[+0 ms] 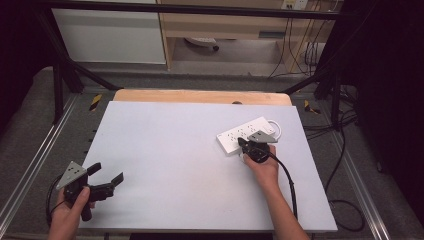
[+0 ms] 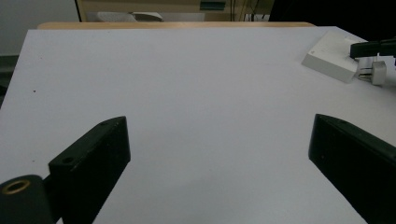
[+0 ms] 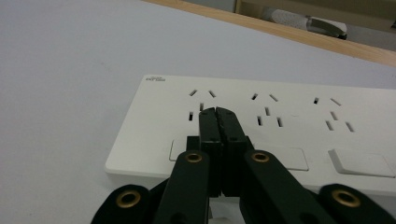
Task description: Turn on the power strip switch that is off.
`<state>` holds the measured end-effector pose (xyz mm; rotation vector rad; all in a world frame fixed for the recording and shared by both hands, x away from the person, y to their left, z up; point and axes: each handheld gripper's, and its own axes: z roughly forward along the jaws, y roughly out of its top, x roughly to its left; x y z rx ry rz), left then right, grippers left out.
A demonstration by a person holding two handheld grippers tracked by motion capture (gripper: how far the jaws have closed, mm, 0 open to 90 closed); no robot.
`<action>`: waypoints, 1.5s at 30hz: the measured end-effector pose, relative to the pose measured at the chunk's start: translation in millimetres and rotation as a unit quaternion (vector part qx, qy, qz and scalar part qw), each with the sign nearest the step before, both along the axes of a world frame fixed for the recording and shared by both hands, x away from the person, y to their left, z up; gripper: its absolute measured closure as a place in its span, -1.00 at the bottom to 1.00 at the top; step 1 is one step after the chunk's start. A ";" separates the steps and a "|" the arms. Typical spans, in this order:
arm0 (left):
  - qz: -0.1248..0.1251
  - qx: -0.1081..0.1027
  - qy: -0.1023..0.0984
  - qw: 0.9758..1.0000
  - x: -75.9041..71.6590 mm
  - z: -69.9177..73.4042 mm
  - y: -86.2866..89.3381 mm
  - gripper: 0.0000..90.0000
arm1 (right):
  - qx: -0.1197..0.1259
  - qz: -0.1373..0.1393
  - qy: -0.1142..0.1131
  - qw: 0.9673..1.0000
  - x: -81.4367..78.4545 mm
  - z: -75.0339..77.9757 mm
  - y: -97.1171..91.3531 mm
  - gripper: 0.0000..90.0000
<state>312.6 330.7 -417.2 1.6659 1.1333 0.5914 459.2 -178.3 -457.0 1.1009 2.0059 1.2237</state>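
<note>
Right gripper (image 3: 217, 112) — jaws pressed together, empty — over the power strip (image 3: 289, 121), perhaps touching it; left gripper (image 1: 107, 177) gapes wide above the table (image 1: 165, 150).

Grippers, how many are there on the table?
2. The left gripper is by the near left corner of the table, jaws wide open. The right gripper is over the white power strip, jaws shut. None seems hidden.

Floor (image 1: 30, 125): grey carpet, cables (image 1: 340, 165) at right | Frame (image 1: 60, 65): black bars around table | Cabinet (image 1: 220, 25): wooden, open underneath, behind table | Panel (image 1: 110, 35): white, far left | Surroundings: dark both sides
</note>
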 end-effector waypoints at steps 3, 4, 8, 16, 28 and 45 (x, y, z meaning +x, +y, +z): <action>0.000 0.000 0.000 1.000 -0.1 0.0 -0.2 -0.88 | 0.000 -0.001 0.001 1.000 0.0 0.1 -0.2 1.00; 0.000 -0.001 0.000 1.000 -0.1 0.0 -0.3 -0.88 | 0.000 -0.001 0.001 1.000 0.0 0.1 -0.2 1.00; 0.001 -0.001 -0.002 1.000 0.1 0.0 -0.4 -0.88 | 0.001 -0.001 0.003 1.000 0.2 0.2 -0.5 1.00; 0.001 -0.001 -0.001 1.000 -0.1 0.0 -0.6 -0.88 | 0.002 -0.001 0.008 1.000 0.9 0.5 -1.3 1.00; 0.000 0.001 0.000 1.000 -0.1 0.0 -0.5 -0.88 | 0.004 -0.004 0.016 1.000 2.0 0.3 -4.4 1.00; 0.000 0.002 0.000 1.000 0.1 -0.2 -0.7 -0.88 | 0.015 0.001 0.006 1.000 0.5 4.3 -2.3 1.00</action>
